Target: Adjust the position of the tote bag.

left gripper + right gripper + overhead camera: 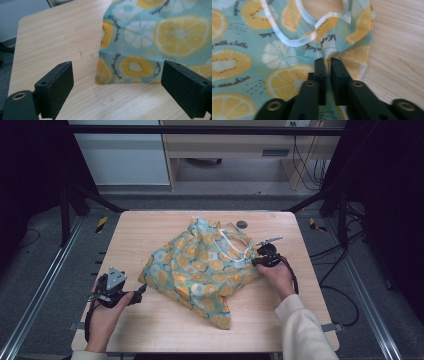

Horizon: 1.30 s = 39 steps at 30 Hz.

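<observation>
Holding 2 grippers over the wooden table point(150, 320), I have my left gripper point(141, 290) nearest me, at the table's left front. Its jaws stand wide apart with nothing between them, aimed at the near left corner of the cloth bag point(200, 270), which lies just ahead of them on the wood in the left gripper view point(150, 45) and is not touched. My left hand point(107, 312) wraps the gripper's body, the grey plate point(115, 279) on top.

Farther in and to the right, my right hand point(277, 275) carries the right gripper point(254, 261) against the bag's right edge. In the right gripper view its jaws point(327, 67) are clenched together on a pinched fold of the teal fabric with its yellow citrus slices, beside the pale strap point(287, 37) that loops across the cloth.

Beyond that, the bag spreads rumpled across the table's middle, and a small dark disc point(242, 224) sits near the far edge.
</observation>
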Each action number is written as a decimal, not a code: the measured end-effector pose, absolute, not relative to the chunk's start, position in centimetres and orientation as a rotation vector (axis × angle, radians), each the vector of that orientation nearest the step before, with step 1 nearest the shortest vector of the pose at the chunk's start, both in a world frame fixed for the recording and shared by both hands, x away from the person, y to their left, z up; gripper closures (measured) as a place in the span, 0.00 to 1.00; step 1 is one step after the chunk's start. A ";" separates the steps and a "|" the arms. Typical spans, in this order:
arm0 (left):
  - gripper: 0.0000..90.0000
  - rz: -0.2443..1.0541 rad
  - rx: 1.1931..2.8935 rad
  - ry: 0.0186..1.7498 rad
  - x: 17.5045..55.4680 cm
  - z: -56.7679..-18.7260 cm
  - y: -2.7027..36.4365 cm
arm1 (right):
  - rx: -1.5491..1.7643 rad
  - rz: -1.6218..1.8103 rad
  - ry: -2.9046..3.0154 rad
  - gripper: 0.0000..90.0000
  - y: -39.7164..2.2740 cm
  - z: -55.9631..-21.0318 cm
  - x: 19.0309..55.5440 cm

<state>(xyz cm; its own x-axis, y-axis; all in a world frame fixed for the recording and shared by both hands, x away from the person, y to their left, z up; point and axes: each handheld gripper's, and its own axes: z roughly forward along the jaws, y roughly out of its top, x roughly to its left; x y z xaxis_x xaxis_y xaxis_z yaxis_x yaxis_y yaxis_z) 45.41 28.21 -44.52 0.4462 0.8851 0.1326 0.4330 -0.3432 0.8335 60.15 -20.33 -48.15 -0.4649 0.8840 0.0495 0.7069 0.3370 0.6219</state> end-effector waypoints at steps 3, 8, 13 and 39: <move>0.13 0.751 1.918 1.096 45.5 -43.8 28.3 | 1.409 0.872 2.328 1.00 -20.2 -47.8 59.9; 0.15 0.711 1.924 1.065 46.8 -42.0 27.6 | 1.332 0.953 2.304 1.00 -19.7 -46.3 58.9; 0.14 0.673 1.978 1.012 50.4 -40.2 25.1 | 1.236 1.038 2.297 1.00 -18.9 -44.4 57.7; 0.11 0.487 2.170 1.035 64.0 -40.6 17.5 | 1.000 1.124 2.366 1.00 -16.2 -41.4 55.0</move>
